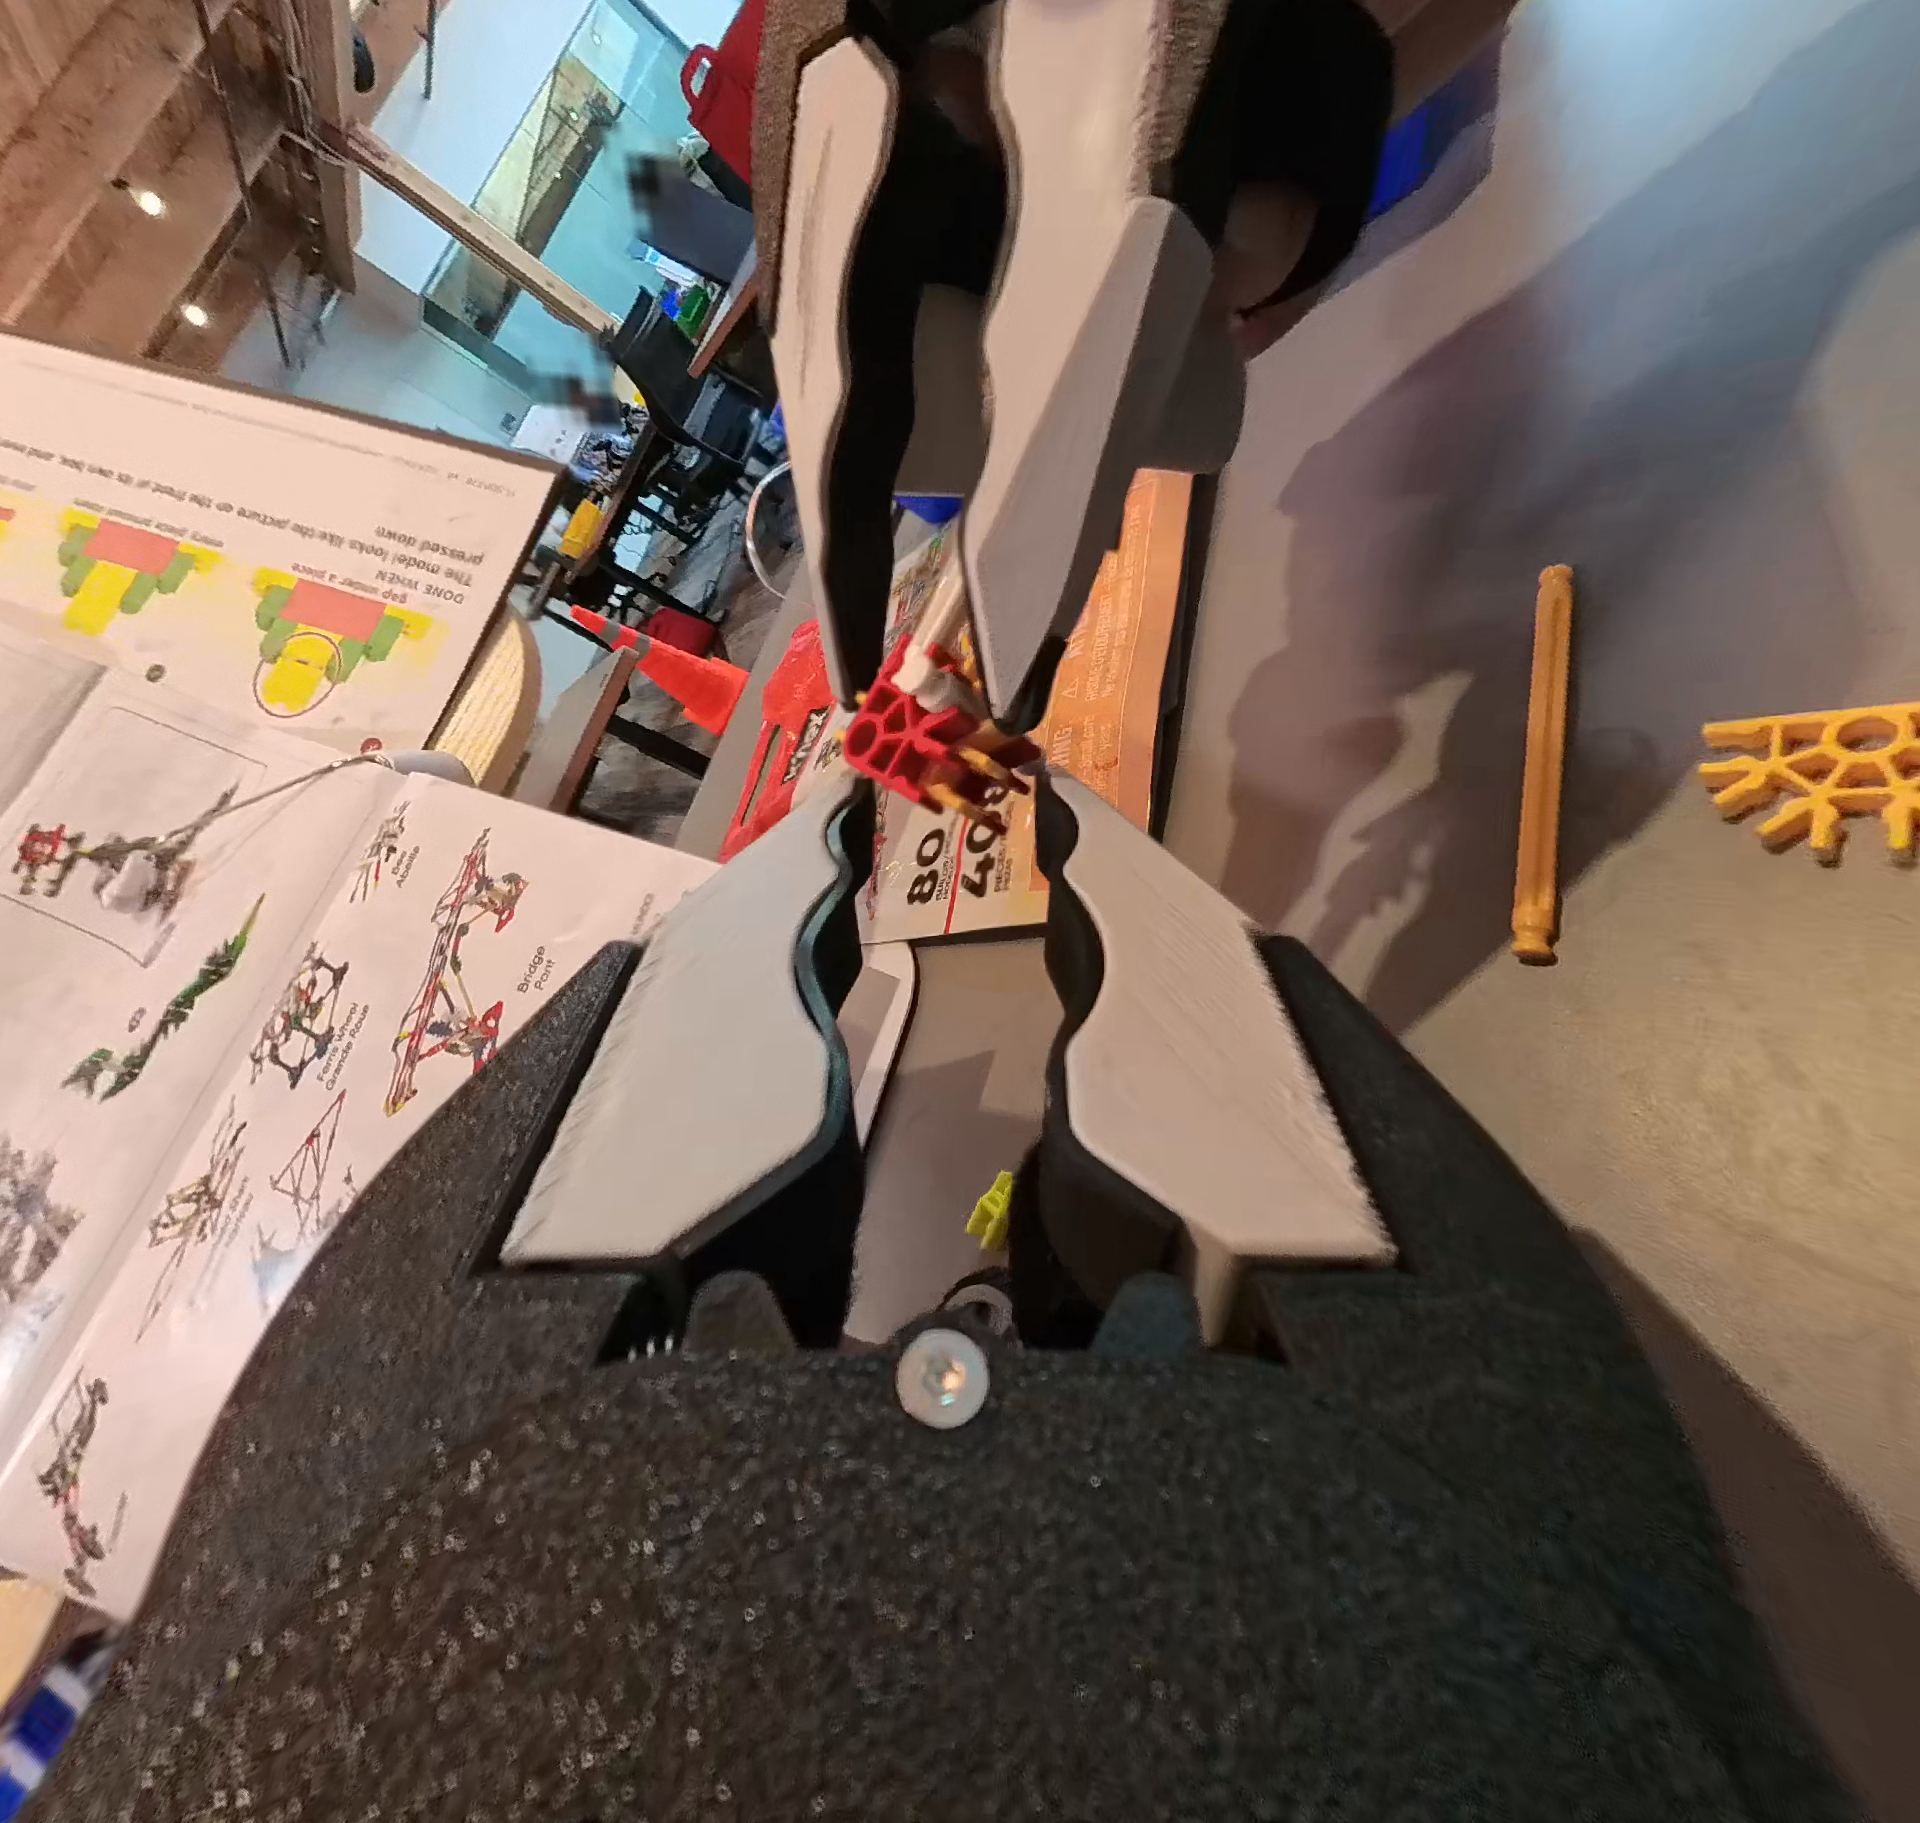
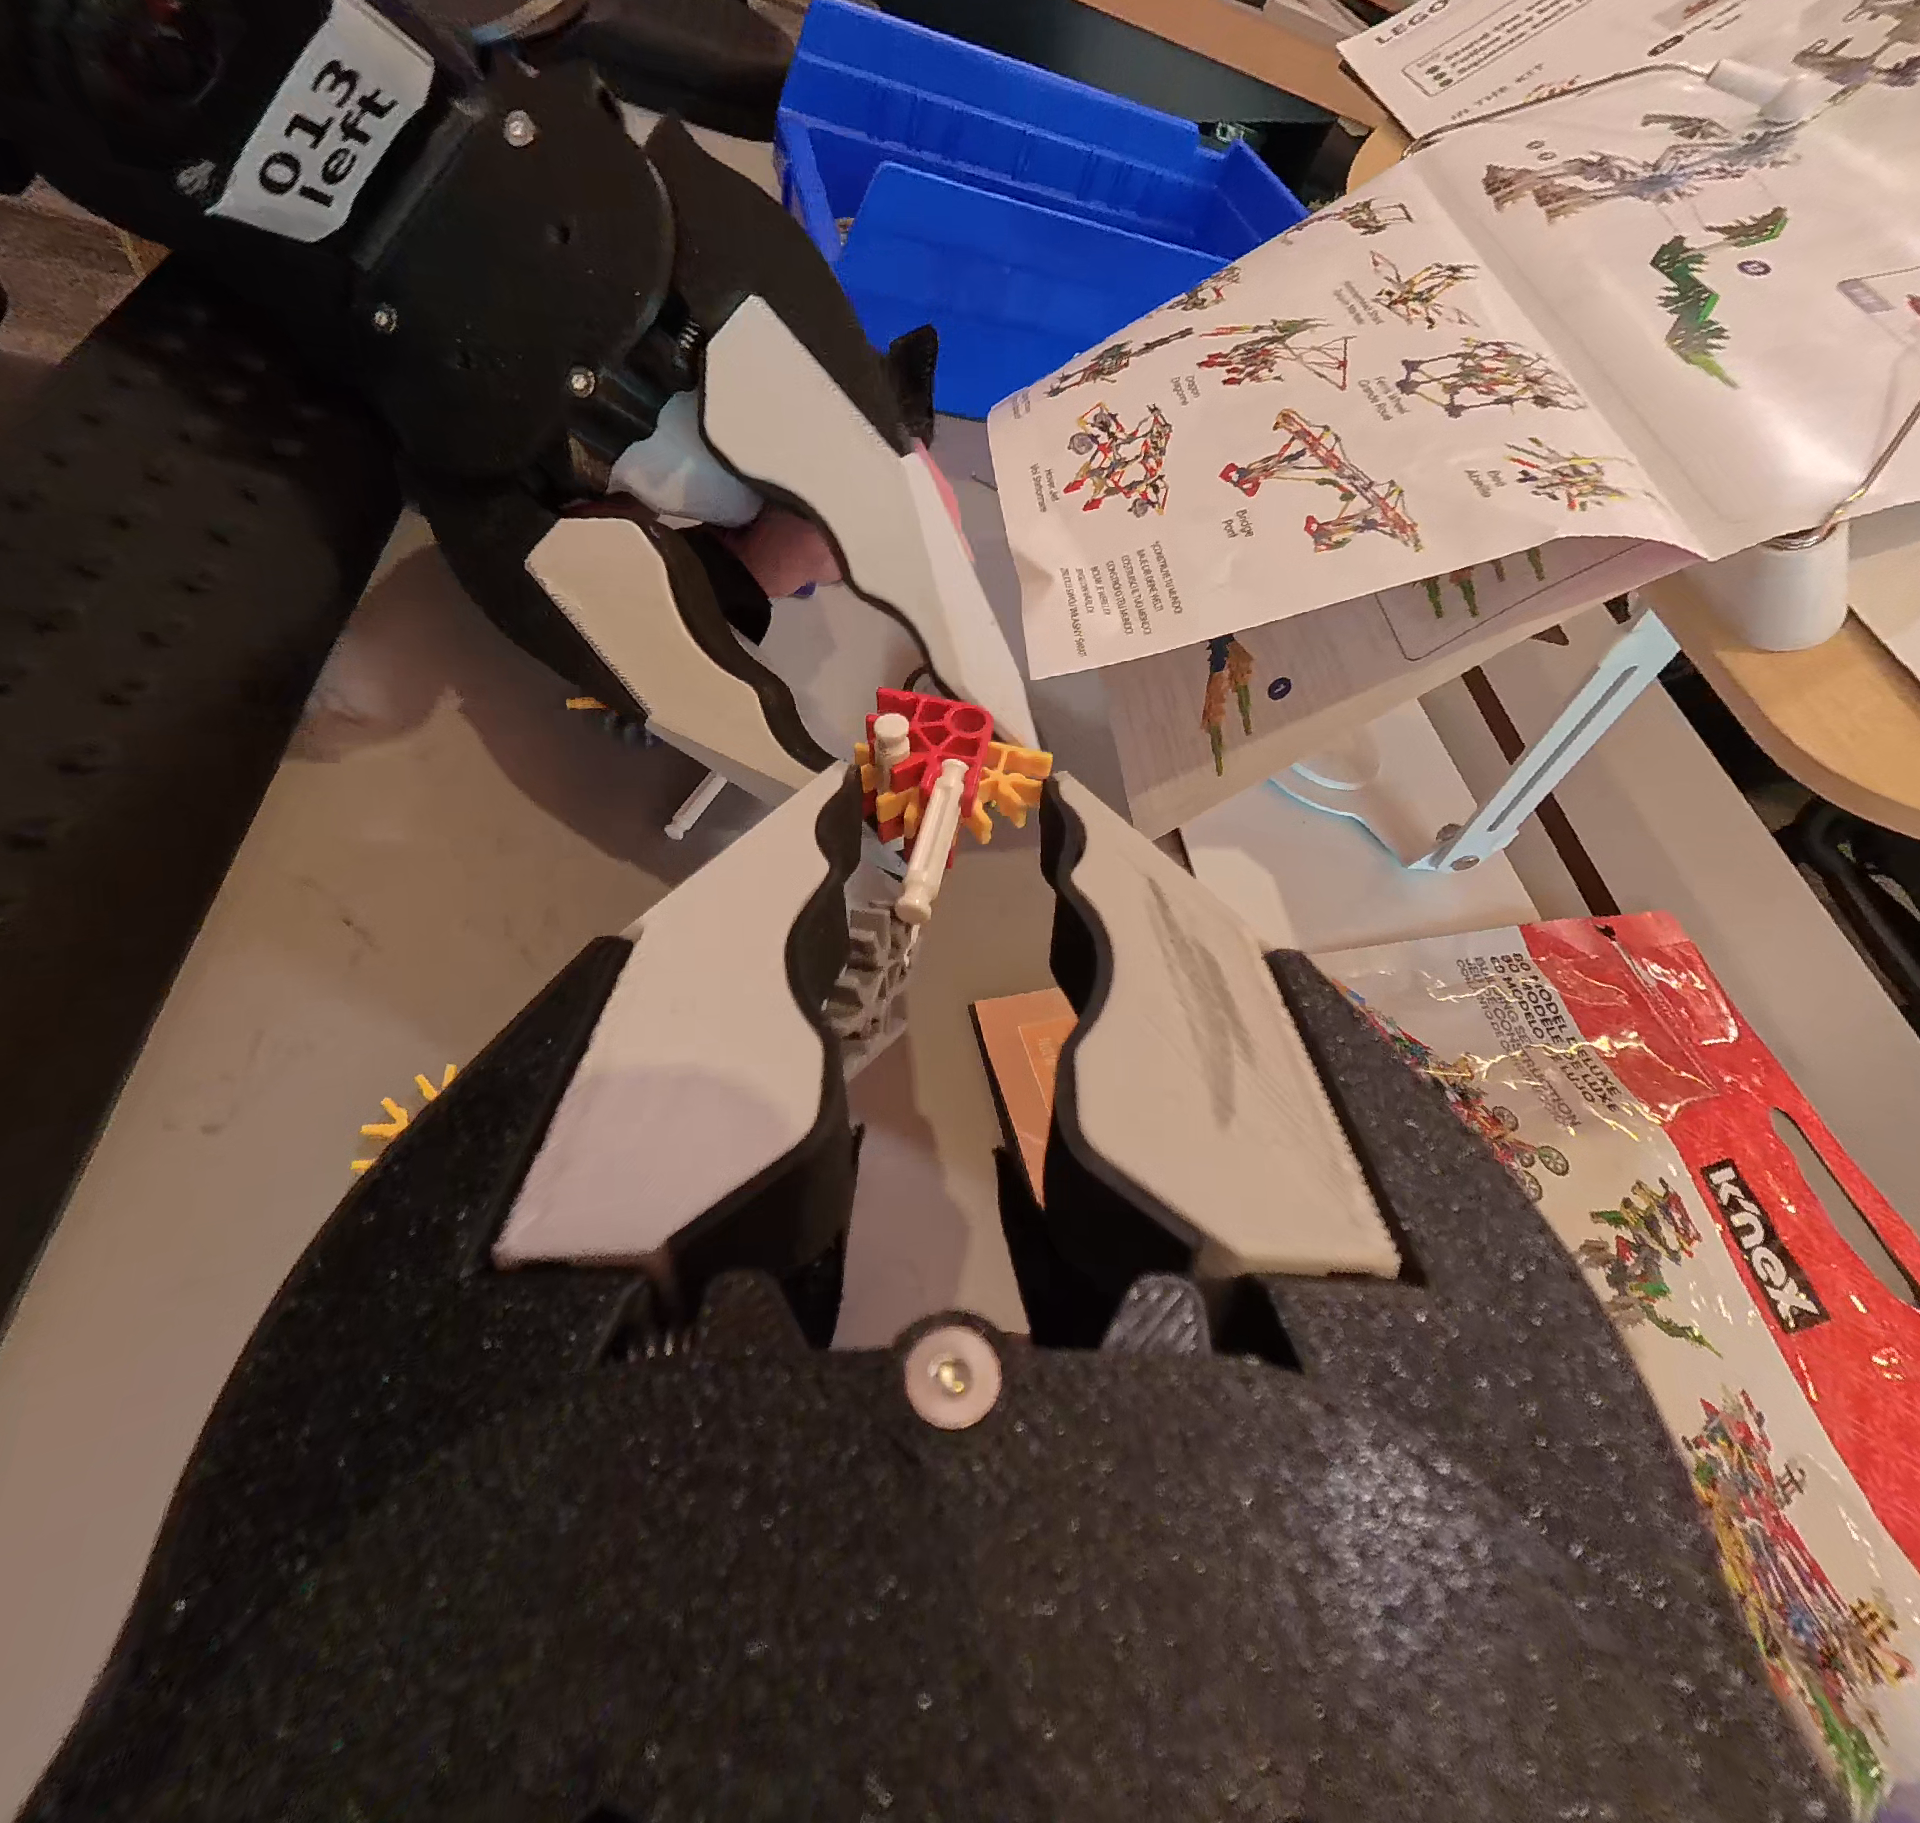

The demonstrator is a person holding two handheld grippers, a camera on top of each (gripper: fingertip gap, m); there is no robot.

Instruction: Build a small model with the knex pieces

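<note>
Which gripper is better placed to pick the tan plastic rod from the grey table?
Probably left: the tan plastic rod lies beside the left gripper, which grips the red-yellow connector cluster; the right wrist view does not show the rod.

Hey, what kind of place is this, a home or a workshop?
Probably a workshop or lab bench used for toy construction builds: an open instruction booklet, a blue parts bin, and a red construction-set bag lie on the table, with desks in a large room behind.
</note>
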